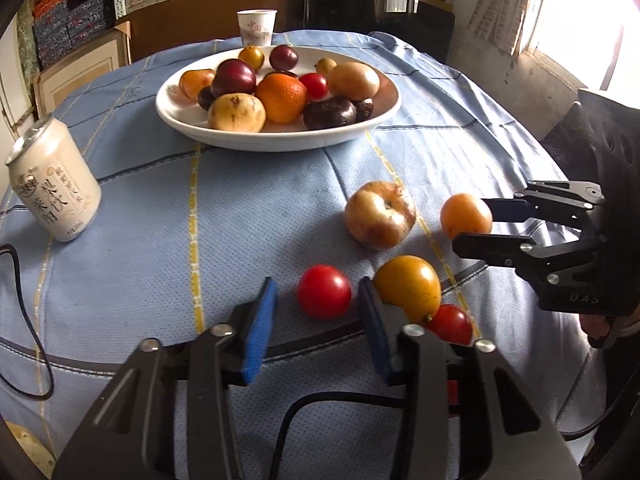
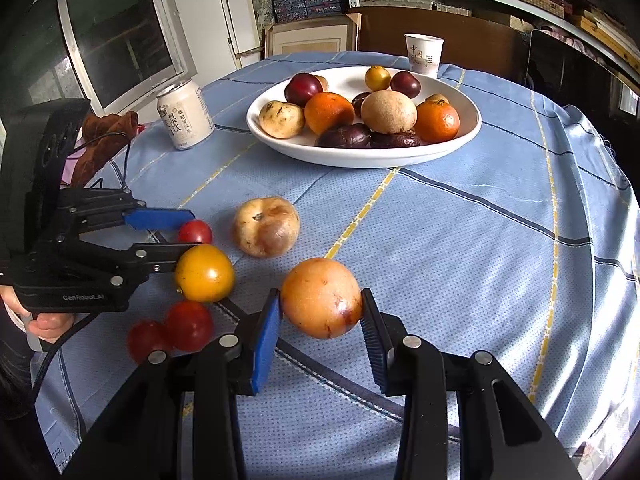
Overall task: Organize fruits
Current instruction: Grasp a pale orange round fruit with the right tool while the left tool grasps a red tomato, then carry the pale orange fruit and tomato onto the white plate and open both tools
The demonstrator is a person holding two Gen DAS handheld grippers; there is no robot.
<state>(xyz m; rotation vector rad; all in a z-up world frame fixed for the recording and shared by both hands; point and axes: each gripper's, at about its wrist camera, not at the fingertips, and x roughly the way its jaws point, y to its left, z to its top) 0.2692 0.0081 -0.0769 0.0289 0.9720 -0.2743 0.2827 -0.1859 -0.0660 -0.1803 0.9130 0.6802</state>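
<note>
Clamping a round orange fruit (image 2: pixel 321 298), the right tongs (image 2: pixel 322 320) risk bruising it, while the left tongs (image 1: pixel 316 304) stand apart, apparently untouching, around a small red tomato (image 1: pixel 324 291).

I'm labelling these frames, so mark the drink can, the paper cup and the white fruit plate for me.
drink can (image 1: pixel 56 188): left wrist view, on the printed side wall.
paper cup (image 2: pixel 424 54): right wrist view, on the printed front.
white fruit plate (image 1: pixel 280 140): left wrist view, on the bare near rim.

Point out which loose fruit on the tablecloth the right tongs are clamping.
The round pale-orange fruit with brown blemishes, the only loose one squeezed between the blue pads of the right tongs.
</note>
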